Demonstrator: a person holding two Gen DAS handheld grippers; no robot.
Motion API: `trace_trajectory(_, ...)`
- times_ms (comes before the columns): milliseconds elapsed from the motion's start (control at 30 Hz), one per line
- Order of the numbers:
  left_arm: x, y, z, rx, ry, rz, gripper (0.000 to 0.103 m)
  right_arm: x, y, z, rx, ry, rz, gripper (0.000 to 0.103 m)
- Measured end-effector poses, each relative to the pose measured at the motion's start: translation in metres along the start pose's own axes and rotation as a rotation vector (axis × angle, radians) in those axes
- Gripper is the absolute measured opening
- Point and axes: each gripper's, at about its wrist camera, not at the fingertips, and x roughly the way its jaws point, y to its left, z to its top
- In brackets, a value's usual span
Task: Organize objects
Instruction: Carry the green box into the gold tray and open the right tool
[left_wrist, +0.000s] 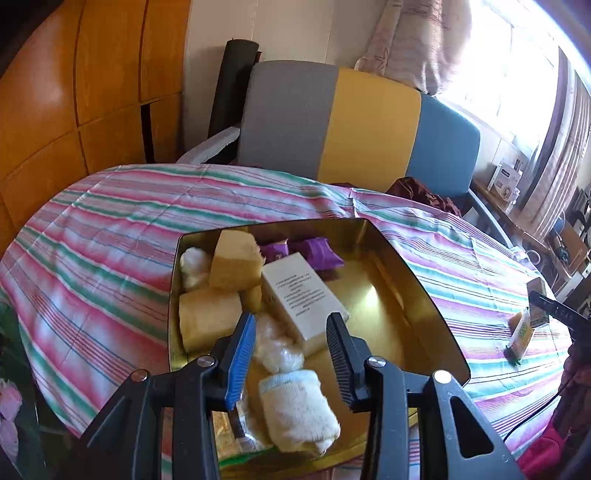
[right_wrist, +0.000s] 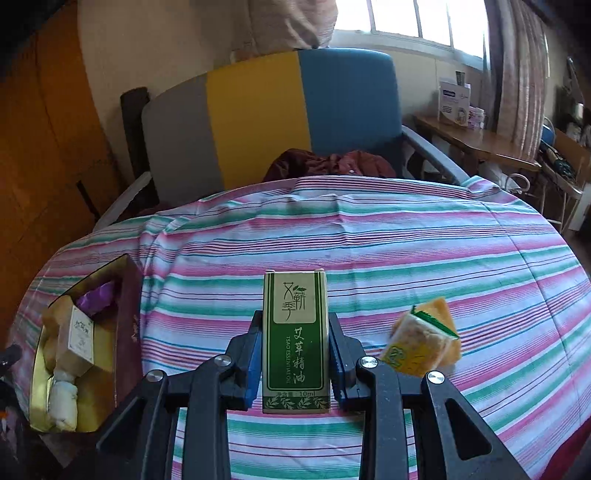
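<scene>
A gold tin (left_wrist: 424, 295) on the striped cloth holds yellow sponges (left_wrist: 232, 266), a white box (left_wrist: 303, 299), purple packets (left_wrist: 321, 251), cotton in clear wrap (left_wrist: 277, 350) and a rolled white towel (left_wrist: 299, 410). My left gripper (left_wrist: 291, 319) hovers over the tin's near end, open, with nothing pressed between its pads. My right gripper (right_wrist: 295, 317) is shut on an upright green essential-oil box (right_wrist: 295, 339), held above the cloth to the right of the tin (right_wrist: 37, 369). A yellow wrapped snack (right_wrist: 424, 339) lies on the cloth just right of that gripper.
A grey, yellow and blue chair (right_wrist: 258, 118) stands behind the table, with a maroon garment (right_wrist: 332, 162) on its seat. An orange wooden wardrobe (left_wrist: 74, 92) is on the left. A wooden desk (right_wrist: 472, 140) with boxes stands at the far right under the window.
</scene>
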Motion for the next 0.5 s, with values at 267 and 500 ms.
trace_trajectory(267,0.001,0.01,-0.014,-0.027,0.019,-0.001,0.04,-0.003,0.063,-0.009,-0.105,0.028,0.105,0.031)
trace_trajectory(500,0.001,0.016,-0.019,-0.033,0.024,-0.002,0.04,0.0,0.113,-0.018,-0.194,0.059,0.19,0.031)
